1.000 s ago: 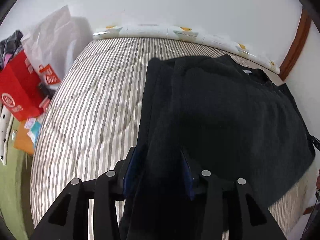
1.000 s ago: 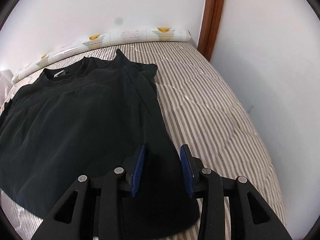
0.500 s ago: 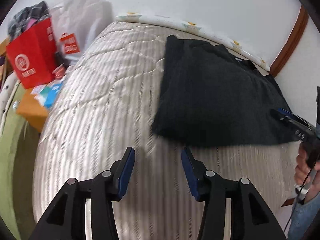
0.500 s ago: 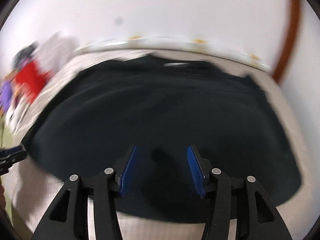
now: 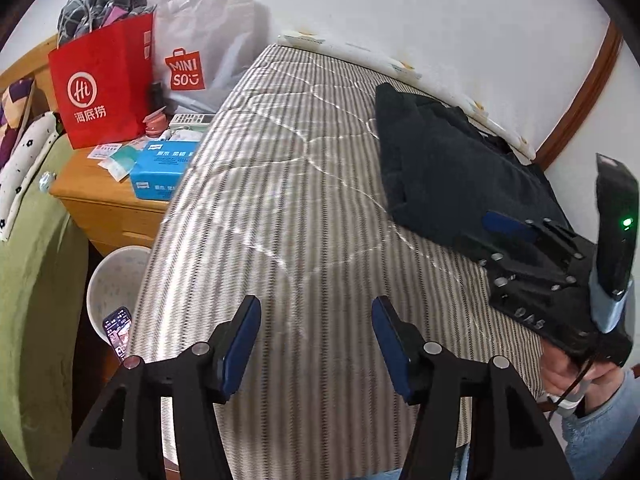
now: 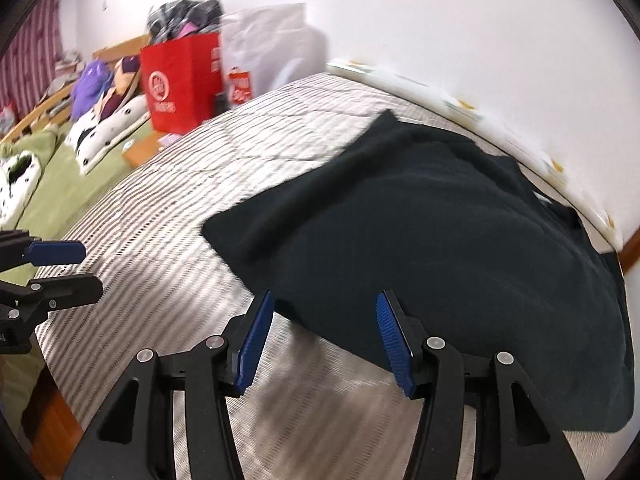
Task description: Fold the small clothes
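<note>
Lying on the far right part of the striped mattress (image 5: 280,208), close to the wall, is the black top (image 6: 440,232), folded in at its left side. Both tongs hang above the bedding with nothing between their blue pads. The left gripper (image 5: 316,340) has just been opening over bare stripes; the right gripper (image 6: 324,336) gapes just short of the cloth's near edge.
</note>
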`<state>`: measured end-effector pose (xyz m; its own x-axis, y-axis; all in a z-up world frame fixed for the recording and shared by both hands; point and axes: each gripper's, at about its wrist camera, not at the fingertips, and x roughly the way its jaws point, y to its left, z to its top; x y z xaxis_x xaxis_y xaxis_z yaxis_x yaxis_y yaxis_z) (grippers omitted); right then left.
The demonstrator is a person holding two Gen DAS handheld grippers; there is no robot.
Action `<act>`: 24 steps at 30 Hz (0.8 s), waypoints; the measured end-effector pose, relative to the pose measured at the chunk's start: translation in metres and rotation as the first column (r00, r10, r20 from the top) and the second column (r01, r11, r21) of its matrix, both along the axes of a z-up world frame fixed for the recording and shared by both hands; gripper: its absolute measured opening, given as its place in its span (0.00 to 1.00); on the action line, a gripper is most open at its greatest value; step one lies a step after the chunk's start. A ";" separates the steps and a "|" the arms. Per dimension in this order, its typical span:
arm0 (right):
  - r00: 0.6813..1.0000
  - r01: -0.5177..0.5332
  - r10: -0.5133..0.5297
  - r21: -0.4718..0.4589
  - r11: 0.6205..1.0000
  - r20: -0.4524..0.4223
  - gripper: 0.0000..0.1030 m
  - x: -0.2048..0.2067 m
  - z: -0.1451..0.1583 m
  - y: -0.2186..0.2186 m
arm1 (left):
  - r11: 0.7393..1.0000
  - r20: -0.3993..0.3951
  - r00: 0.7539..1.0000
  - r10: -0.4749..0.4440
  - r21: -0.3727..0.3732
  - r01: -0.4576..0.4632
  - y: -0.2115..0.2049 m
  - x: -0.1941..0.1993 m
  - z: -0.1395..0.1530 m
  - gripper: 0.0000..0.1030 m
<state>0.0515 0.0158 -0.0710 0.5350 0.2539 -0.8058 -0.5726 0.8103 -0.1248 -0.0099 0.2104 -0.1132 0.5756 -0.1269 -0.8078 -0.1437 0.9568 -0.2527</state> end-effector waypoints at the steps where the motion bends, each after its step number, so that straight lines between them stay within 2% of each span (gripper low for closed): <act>1: 1.000 -0.005 0.005 -0.005 1.000 0.000 0.52 -0.003 -0.003 0.006 | 1.000 0.002 1.000 -0.002 -0.008 0.002 0.003 0.000 -0.001 0.54; 8: 0.997 0.000 0.007 -0.094 0.996 0.079 0.59 -0.006 -0.019 0.039 | 0.998 0.013 1.000 -0.018 -0.056 0.019 0.021 0.004 -0.007 0.54; 12: 0.992 0.048 -0.037 -0.094 0.994 0.119 0.57 0.002 -0.019 0.049 | 0.997 0.014 0.999 -0.030 -0.072 0.031 0.024 0.008 -0.010 0.54; 13: 0.991 0.061 -0.049 -0.093 0.994 0.124 0.50 0.004 -0.019 0.049 | 0.997 0.014 0.999 -0.034 -0.074 0.035 0.024 0.009 -0.011 0.54; 15: 0.985 0.092 -0.074 -0.108 0.990 0.158 0.19 0.012 -0.019 0.050 | 0.996 0.019 0.999 -0.045 -0.072 0.046 0.022 0.012 -0.011 0.54; 16: 0.982 0.099 -0.081 -0.104 0.990 0.168 0.14 0.014 -0.017 0.050 | 0.996 0.021 0.999 -0.050 -0.071 0.051 0.021 0.015 -0.012 0.55; 18: 0.989 0.103 -0.097 -0.044 0.994 0.115 0.12 0.023 -0.008 0.041 | 0.996 0.019 0.998 -0.055 -0.073 0.056 0.018 0.020 -0.011 0.55; 21: 0.989 0.135 -0.140 0.102 0.985 0.044 0.10 0.035 0.015 0.010 | 0.995 0.017 0.998 -0.067 -0.073 0.069 0.010 0.029 -0.010 0.55; 24: 0.981 0.170 -0.185 0.191 0.967 0.064 0.10 0.040 0.042 -0.020 | 0.993 0.013 0.995 -0.095 -0.067 0.095 -0.005 0.041 -0.008 0.55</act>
